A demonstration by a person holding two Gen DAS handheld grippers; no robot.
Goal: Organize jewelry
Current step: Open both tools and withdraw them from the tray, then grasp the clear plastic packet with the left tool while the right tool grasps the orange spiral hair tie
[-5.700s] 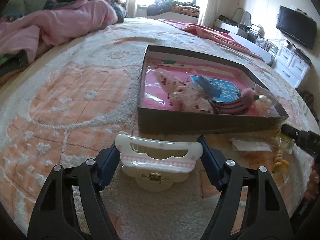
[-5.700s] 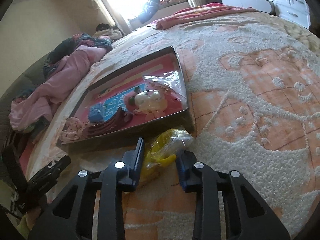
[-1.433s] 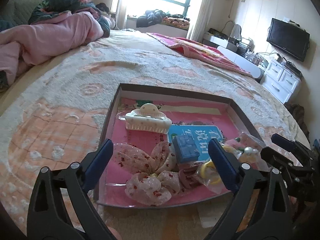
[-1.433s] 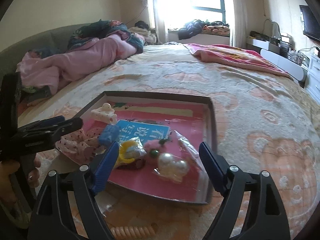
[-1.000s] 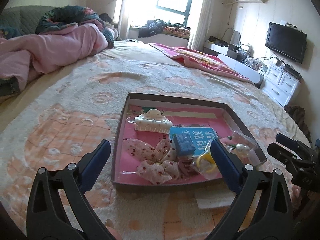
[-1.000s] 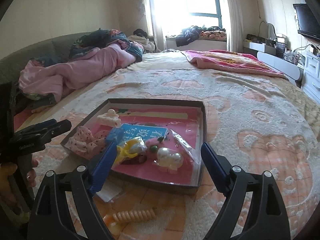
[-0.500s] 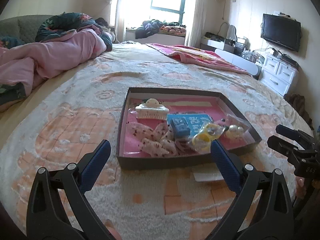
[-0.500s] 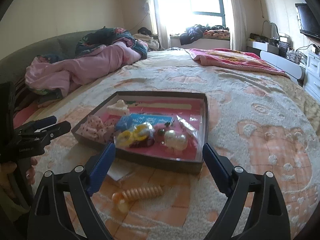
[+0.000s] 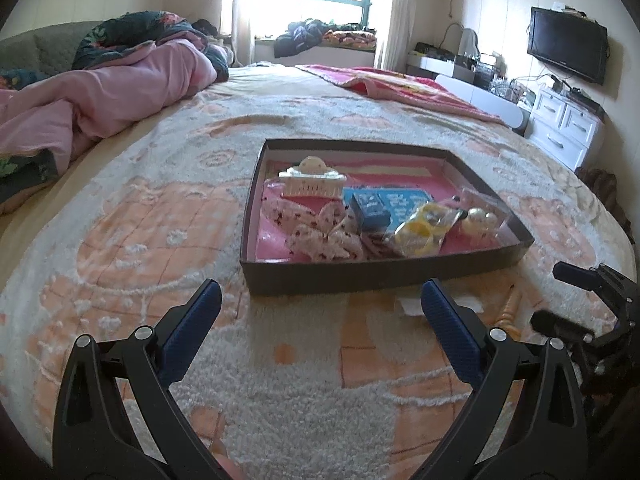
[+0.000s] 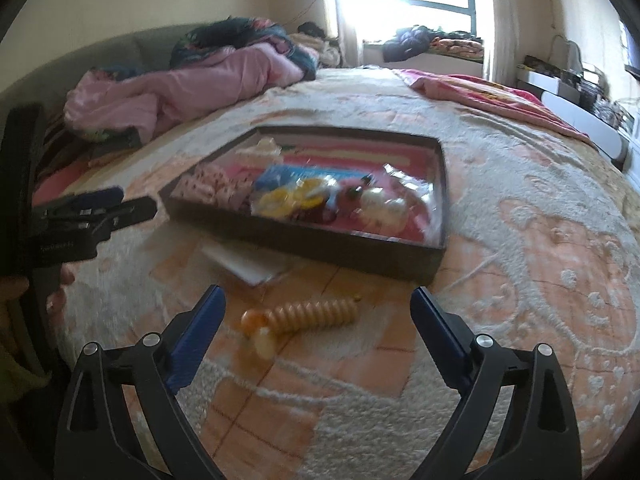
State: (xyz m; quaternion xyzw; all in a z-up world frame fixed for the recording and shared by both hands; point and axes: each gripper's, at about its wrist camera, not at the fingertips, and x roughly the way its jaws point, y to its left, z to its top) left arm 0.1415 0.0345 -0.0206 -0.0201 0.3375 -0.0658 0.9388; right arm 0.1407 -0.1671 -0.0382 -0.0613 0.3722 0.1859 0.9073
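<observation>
**Spiral hair tie next, both grippers empty**

Fingers on my right gripper [image 10: 318, 322] stand wide apart with nothing between them, and the orange spiral hair tie [image 10: 304, 314] lies on the blanket just ahead of the gap. My left gripper [image 9: 320, 314] is spread wide too and holds nothing; it hovers over bare blanket in front of the tray's near wall.

That coil looks light and springy, probably smooth plastic, so I judge it will stretch and wobble if I take it by one end. The paler, rounded end nearest me [image 10: 262, 342] is blurred, and I cannot tell what it is. I would close across the middle of the ribbed body, crosswise to its length, firmly enough that the ridges catch on my blue pads [image 10: 196, 338]. The pile of the blanket [image 10: 540, 280] is soft and deep, so my fingertips may sink in and snag fibres.

Beyond the coil, a white scrap of paper [image 10: 244, 262] lies against the dark tray [image 10: 442, 184]. Inside it sit a white claw clip [image 9: 312, 180], a dotted fabric bow [image 9: 320, 232], a blue box [image 9: 368, 210], a bagged yellow piece [image 9: 420, 232] and bagged pearl pieces [image 9: 478, 218].
</observation>
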